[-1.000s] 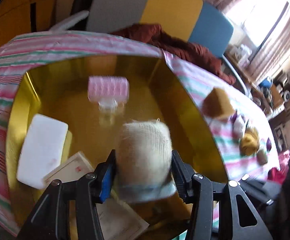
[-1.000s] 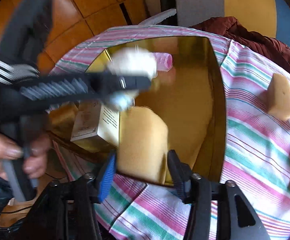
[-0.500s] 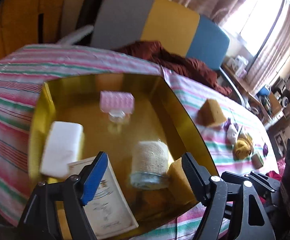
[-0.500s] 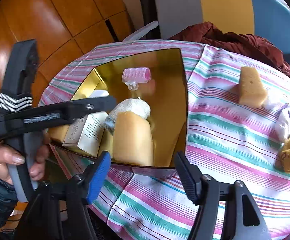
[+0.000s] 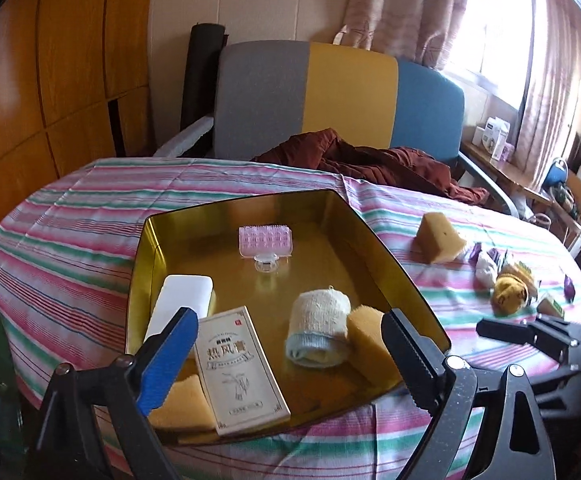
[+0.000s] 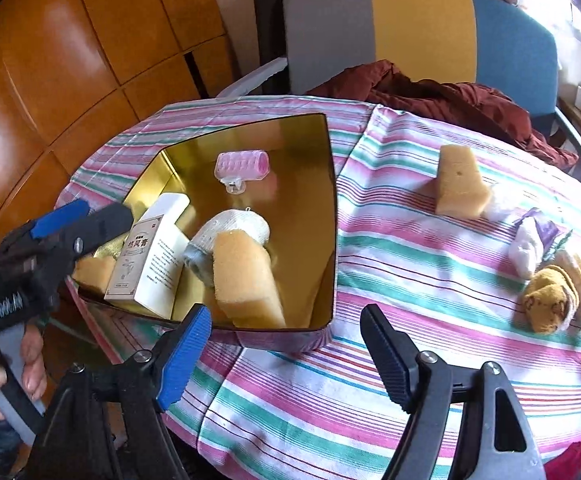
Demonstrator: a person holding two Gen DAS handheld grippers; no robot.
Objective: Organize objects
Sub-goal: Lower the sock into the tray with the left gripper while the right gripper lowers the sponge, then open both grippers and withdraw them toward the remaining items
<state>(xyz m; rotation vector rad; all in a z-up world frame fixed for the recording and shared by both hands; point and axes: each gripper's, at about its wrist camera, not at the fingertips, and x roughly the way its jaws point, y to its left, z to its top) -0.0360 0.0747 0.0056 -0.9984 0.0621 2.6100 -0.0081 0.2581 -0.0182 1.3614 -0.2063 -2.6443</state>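
On the striped desk (image 6: 410, 248) the gold tin (image 6: 328, 216) holds rolled sock (image 5: 318, 330), sponge (image 6: 244, 280), curler (image 6: 242, 164), carton (image 5: 238, 364); both tongs, left (image 5: 286, 350) and right (image 6: 286, 350), have just been opening and hang empty.

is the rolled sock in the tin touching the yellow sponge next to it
Touching. In the left wrist view the rolled sock lies pressed against the yellow sponge inside the gold tin, with no gap between them.

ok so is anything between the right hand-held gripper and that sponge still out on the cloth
Nothing visible. The right hand-held gripper is open and empty over bare striped cloth, and the sponge lies beyond it with only cloth in between. The gold tin sits off to the side, and the small items near the sponge lie past it.
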